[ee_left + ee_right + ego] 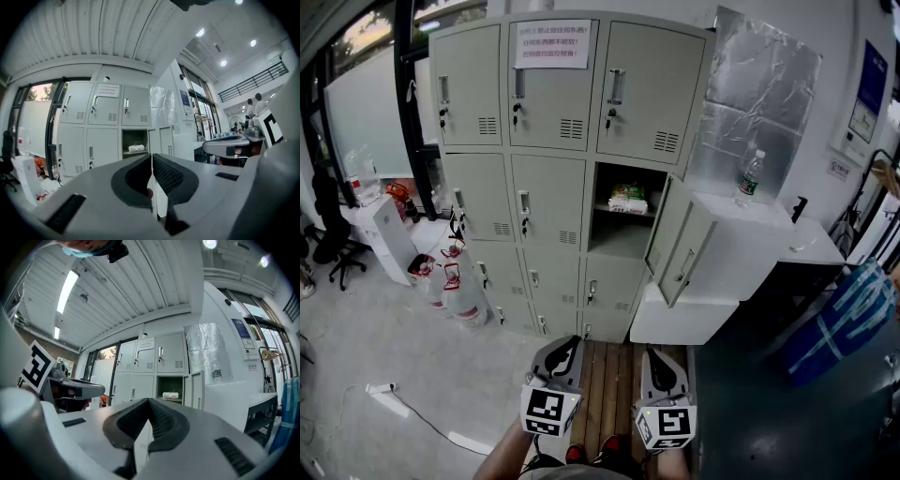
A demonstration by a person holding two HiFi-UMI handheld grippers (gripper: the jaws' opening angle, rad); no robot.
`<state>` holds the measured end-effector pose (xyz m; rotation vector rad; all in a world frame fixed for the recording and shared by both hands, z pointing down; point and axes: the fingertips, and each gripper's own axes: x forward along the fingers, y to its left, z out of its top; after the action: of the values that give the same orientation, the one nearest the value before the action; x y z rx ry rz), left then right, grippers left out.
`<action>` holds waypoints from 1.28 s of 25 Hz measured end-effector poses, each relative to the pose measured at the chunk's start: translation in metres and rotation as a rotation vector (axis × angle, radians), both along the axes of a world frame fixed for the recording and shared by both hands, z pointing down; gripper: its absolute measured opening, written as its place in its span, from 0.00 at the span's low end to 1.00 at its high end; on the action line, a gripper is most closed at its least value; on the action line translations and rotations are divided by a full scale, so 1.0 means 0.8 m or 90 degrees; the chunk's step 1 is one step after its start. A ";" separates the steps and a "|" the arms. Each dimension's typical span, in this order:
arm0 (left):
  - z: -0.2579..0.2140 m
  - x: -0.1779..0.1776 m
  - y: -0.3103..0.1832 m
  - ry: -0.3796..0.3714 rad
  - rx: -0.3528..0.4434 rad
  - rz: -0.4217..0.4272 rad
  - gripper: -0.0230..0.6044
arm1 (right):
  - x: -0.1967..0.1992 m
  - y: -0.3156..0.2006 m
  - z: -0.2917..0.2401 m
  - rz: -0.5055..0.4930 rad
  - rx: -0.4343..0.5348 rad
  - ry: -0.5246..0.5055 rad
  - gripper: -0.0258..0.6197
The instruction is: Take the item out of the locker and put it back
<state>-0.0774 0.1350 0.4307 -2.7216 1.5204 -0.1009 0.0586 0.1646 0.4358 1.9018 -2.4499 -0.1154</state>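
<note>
Both tongs are held out level in front of the grey locker bank (534, 169), well short of it, side by side above a strip of wooden planking (605, 384). The left gripper (565, 352) has its jaws drawn together. In the left gripper view (152, 158) the ribbed pads meet at the tips with only a hairline slit, and nothing sits between them. It's the same on the right gripper (666, 373), and in its own view (148, 402) the jaws are pressed tip to tip and empty.

One door (677, 239) hangs open in the right-hand column, second row from the top, swung out to the right. Inside, the item is a white-and-green packet (628, 197). It lies flat on the compartment's shelf, about midway along it and back from the front edge. Neither tong touches it. Both gripper views pick it up too, small in the dark opening (136, 148) (170, 395).

Every other door is closed, and a printed notice (552, 44) is stuck on the top middle one. To the right, a water bottle (751, 178) stands upright on a white cabinet (741, 234), at the back edge against a crinkled foil sheet (764, 94). Red fire extinguishers (450, 272) cluster on the floor at the locker's lower left corner.
</note>
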 end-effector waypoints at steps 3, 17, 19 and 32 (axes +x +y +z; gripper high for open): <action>0.003 -0.002 -0.004 -0.006 -0.009 0.003 0.08 | -0.001 -0.004 -0.002 -0.002 0.002 -0.012 0.07; 0.005 -0.024 -0.060 -0.009 -0.001 -0.016 0.08 | -0.023 -0.066 0.002 -0.012 -0.002 0.002 0.07; 0.004 -0.026 -0.074 -0.007 0.002 -0.022 0.08 | -0.024 -0.082 0.004 -0.015 -0.003 0.003 0.07; 0.011 -0.007 -0.255 -0.012 0.006 -0.040 0.08 | -0.004 -0.271 0.005 -0.037 0.009 0.002 0.07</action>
<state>-0.0831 -0.0689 0.4395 -2.6585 1.5983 -0.1193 0.0551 -0.0522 0.4396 1.8342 -2.5106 -0.1364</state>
